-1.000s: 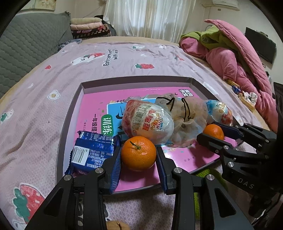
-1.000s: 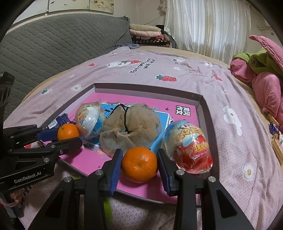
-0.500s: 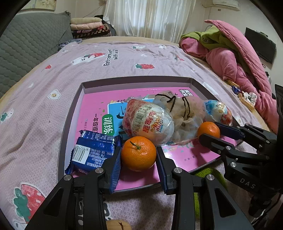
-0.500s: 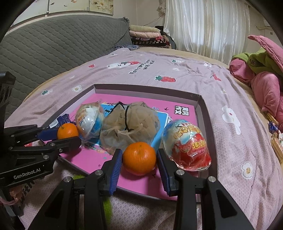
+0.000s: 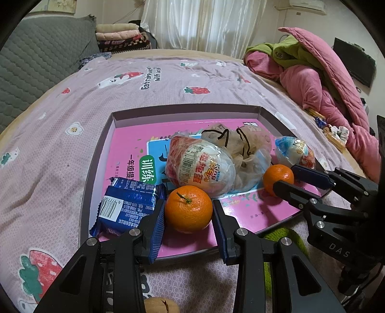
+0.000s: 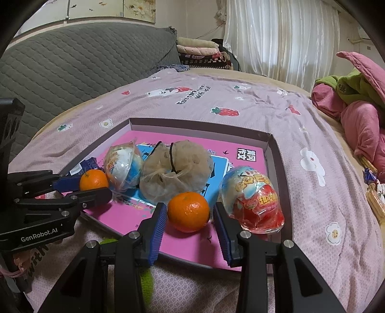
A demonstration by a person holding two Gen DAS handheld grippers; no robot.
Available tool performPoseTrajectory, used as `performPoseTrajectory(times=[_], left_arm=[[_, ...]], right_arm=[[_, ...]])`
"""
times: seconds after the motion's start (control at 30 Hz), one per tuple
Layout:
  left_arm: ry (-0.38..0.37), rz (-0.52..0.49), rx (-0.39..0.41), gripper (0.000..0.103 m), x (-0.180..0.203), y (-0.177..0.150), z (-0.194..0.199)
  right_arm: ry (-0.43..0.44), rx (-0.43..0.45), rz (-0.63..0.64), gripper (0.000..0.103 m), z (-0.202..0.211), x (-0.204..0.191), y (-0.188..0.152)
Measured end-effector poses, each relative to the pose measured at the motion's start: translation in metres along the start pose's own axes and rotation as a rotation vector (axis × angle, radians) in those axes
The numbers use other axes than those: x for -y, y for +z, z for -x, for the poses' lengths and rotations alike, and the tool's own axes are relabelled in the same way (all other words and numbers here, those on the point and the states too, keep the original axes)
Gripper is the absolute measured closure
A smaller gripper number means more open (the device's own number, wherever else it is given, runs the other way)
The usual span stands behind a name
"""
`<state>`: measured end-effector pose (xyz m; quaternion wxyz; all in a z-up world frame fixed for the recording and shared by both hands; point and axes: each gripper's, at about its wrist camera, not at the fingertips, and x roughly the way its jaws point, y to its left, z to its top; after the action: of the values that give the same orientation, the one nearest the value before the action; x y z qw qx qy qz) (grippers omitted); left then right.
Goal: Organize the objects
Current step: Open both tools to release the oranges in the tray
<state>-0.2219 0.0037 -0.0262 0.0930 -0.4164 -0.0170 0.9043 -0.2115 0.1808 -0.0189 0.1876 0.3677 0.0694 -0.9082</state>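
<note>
Left gripper (image 5: 189, 211): clamped on a round orange mandarin (image 5: 188, 208).
Right gripper (image 6: 189, 211): pads slightly slack around second mandarin (image 6: 188, 211).
Handling: light, soft-skinned, rolls; hold across the middle.

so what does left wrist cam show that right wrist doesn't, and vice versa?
Left only: the blue foil snack packet's barcode face, a black wall screen.
Right only: the red-and-blue wrapped toy egg in full, framed pictures on the wall.
Both: shallow grey box lid, beige mesh drawstring pouch, left gripper and right gripper, each around an orange mandarin.
</note>
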Motion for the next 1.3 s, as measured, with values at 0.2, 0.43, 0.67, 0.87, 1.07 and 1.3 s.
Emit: performPoseTrajectory(times=[0.2,0.43,0.67,0.87,1.07,1.3], left_arm=[[-0.003,0.000,-0.003,0.064,0.000,0.000,0.000],[-0.005,0.003,-0.003,0.062,-0.002,0.001,0.001],[0.001,0.006,0.005,0.061,-0.005,0.002,0.004],[0.002,0.003,0.016,0.056,-0.002,0.003,0.010],[0.016,-0.001,0.032,0.052,-0.002,0.004,0.014],[0.042,-0.006,0.054,0.041,-0.002,0.006,0.022]], right_arm=[[0.003,-0.001,0.005,0.062,0.002,0.000,-0.001],[0.003,-0.001,0.002,0.060,0.002,0.000,-0.001],[0.005,0.013,-0.006,0.056,0.005,0.002,0.000],[0.003,0.033,-0.009,0.046,0.009,0.002,0.001],[-0.009,0.085,-0.020,0.037,0.018,0.004,0.005],[-0.023,0.151,-0.021,0.029,0.030,0.006,0.010]])
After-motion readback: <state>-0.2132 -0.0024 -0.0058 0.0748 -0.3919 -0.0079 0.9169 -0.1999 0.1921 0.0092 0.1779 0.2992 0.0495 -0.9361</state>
